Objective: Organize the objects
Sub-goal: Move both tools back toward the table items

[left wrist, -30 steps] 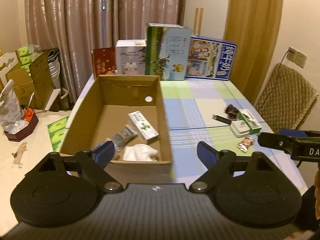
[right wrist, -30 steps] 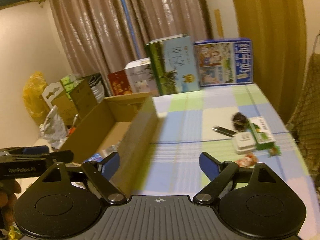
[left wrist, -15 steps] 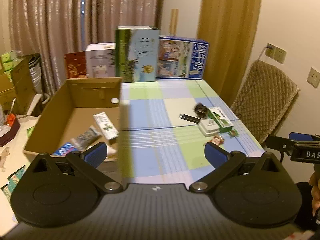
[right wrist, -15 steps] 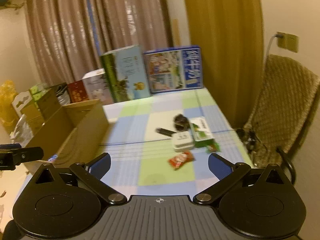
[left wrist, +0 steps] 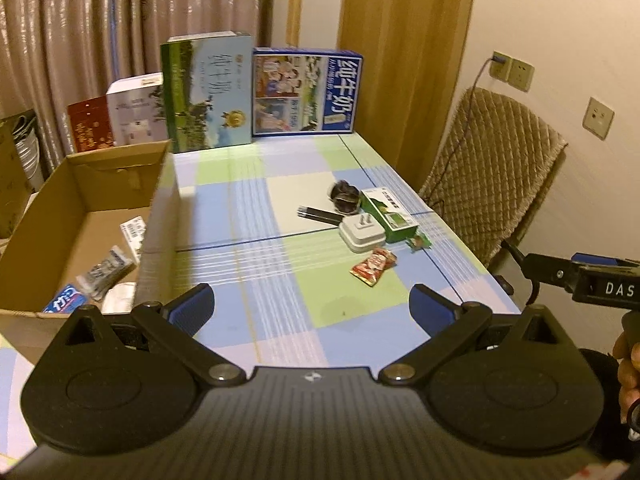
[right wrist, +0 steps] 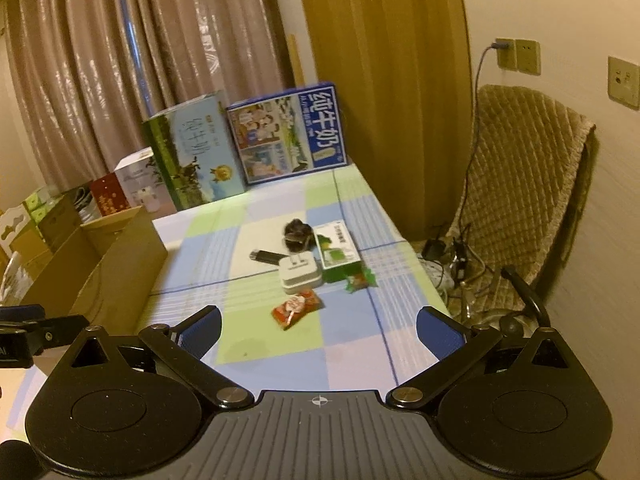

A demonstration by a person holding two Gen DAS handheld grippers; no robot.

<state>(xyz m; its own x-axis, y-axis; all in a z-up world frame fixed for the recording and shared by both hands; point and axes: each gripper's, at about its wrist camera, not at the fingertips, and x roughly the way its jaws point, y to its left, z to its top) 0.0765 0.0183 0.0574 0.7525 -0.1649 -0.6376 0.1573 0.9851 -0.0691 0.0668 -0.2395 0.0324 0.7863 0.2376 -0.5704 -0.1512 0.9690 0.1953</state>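
- Left wrist view: the left gripper (left wrist: 311,307) hangs over the checked bench (left wrist: 248,216), jaws wide and holding nothing. The cardboard box (left wrist: 160,216) sits at 9 o'clock with small packets inside. At 1 o'clock lie the red snack packet (left wrist: 373,267), the white adapter (left wrist: 361,233), the green box (left wrist: 387,216), a black stick (left wrist: 319,214) and a dark clump (left wrist: 345,197). The right gripper's tip (left wrist: 576,276) pokes in at 3 o'clock.
- Right wrist view: the right gripper (right wrist: 318,326) has its jaws wide, empty. The red snack packet (right wrist: 297,307) lies at 12 o'clock just past them, with the white adapter (right wrist: 300,272) and green box (right wrist: 335,255) beyond, touching. The cardboard box (right wrist: 120,272) stands at 10 o'clock.
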